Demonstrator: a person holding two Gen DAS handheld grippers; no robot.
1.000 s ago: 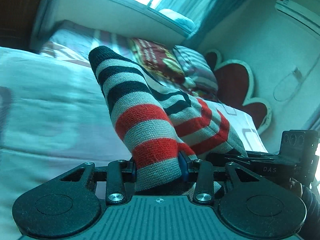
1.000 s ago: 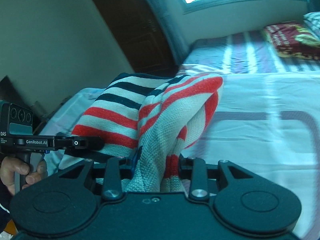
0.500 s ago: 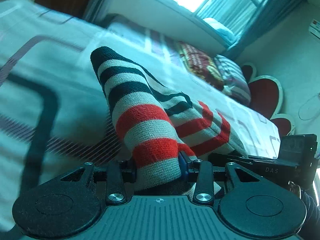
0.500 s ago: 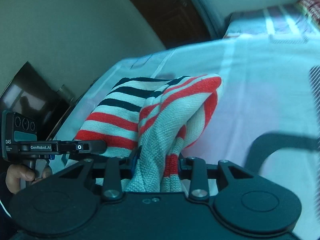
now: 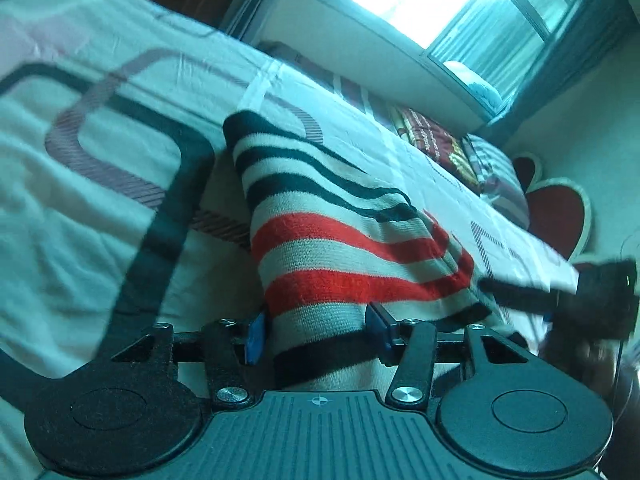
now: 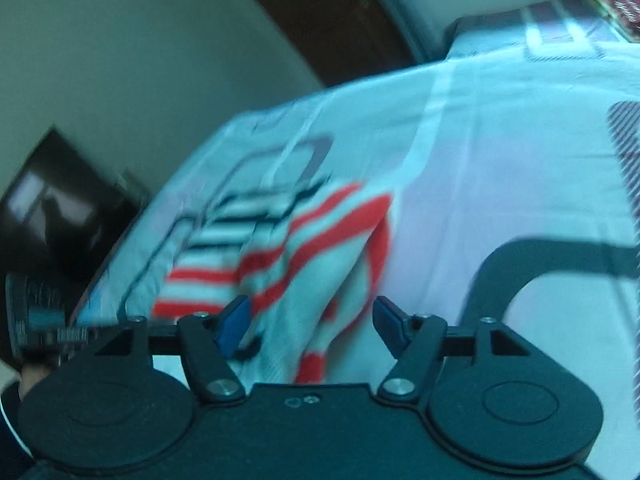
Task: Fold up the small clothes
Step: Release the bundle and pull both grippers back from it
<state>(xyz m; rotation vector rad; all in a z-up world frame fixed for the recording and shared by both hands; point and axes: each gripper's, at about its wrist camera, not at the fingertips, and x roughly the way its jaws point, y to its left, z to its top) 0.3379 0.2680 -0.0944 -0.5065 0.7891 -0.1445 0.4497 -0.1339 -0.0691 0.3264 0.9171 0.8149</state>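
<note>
A small knitted garment with red, black and grey stripes [image 5: 340, 240] lies on the white patterned bedsheet [image 5: 80, 200]. My left gripper [image 5: 316, 330] has its blue pads spread apart, with the garment's edge lying loose between them. My right gripper [image 6: 310, 326] is open too, its pads clear of the cloth, and the garment [image 6: 304, 248] lies crumpled just ahead of it. The right gripper shows blurred at the right of the left wrist view [image 5: 560, 296], and the left one at the left edge of the right wrist view [image 6: 44, 320].
Pillows [image 5: 452, 148] and a red heart-shaped cushion [image 5: 560, 212] lie at the far end of the bed under a window [image 5: 440, 4]. A dark screen [image 6: 60, 216] and a brown door [image 6: 340, 12] stand past the bed's left edge.
Both grippers have opened and let go of the striped garment, which has dropped onto the sheet. Both grippers have tilted down toward the bed, and the right gripper has drawn away from the left.
</note>
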